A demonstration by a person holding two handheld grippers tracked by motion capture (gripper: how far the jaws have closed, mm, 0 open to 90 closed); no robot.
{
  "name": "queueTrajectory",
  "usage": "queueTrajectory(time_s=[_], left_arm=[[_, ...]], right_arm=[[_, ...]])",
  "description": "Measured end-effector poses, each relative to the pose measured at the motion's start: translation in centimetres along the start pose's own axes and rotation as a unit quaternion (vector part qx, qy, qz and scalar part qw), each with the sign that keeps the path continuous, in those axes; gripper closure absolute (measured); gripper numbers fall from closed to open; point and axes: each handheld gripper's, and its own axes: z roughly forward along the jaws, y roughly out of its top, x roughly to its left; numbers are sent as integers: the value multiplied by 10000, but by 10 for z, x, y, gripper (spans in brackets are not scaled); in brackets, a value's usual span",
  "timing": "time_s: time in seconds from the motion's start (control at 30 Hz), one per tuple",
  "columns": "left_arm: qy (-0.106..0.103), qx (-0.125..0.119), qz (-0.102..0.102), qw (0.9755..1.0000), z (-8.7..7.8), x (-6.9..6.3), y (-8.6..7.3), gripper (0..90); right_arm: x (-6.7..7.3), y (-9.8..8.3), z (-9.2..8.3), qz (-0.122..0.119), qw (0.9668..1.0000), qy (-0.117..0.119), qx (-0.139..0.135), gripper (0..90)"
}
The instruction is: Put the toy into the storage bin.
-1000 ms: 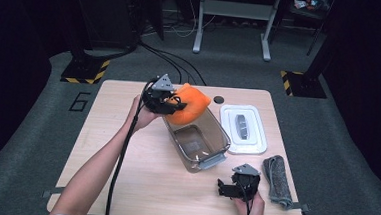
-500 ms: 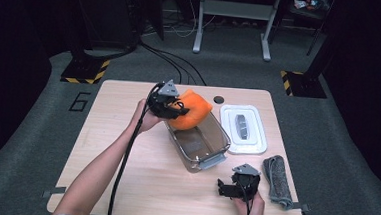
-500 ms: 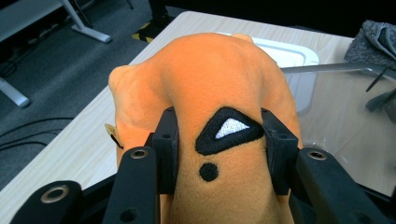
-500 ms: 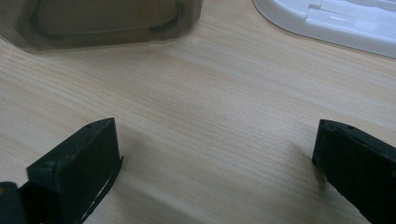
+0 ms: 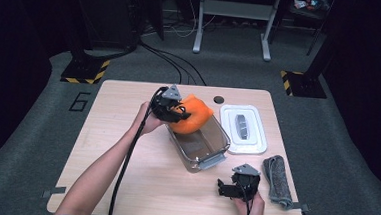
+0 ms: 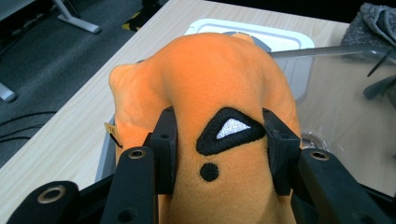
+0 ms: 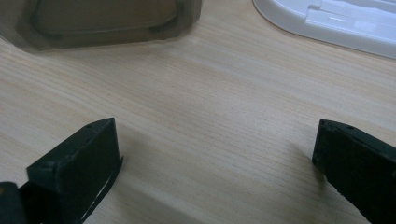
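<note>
An orange plush toy point(image 5: 190, 114) point(image 6: 210, 93) with a black and white eye patch is squeezed between the jaws of my left gripper point(image 5: 178, 111) point(image 6: 217, 140), which is shut on it. The toy hangs over the far left end of a clear plastic bin point(image 5: 199, 143) point(image 6: 336, 93) in the middle of the table. My right gripper point(image 5: 226, 188) point(image 7: 215, 158) rests low over the bare wood near the front edge, right of the bin, jaws wide open with nothing between them. The bin's near wall point(image 7: 107, 18) lies ahead of it.
A white lid point(image 5: 243, 128) point(image 6: 261, 35) point(image 7: 336, 21) lies right of the bin. A grey folded cloth point(image 5: 276, 180) point(image 6: 378, 18) sits at the table's front right. A small black disc point(image 5: 219, 99) is near the far edge. The table's left half is bare wood.
My left gripper has carried the orange toy to the right and slightly downward, over the bin's end. The right gripper has stayed where it was.
</note>
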Motion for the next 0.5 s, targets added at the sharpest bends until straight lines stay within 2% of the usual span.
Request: queueTrajectory(time_s=[0.2, 0.5], left_arm=[[-49, 12, -72, 10000, 4, 0, -2, 562], [-63, 99, -75, 9999, 9, 1, -5, 552]], right_arm=[[0, 0, 0, -3, 10000, 6, -6, 0], [0, 0, 0, -27, 10000, 23, 4, 0]])
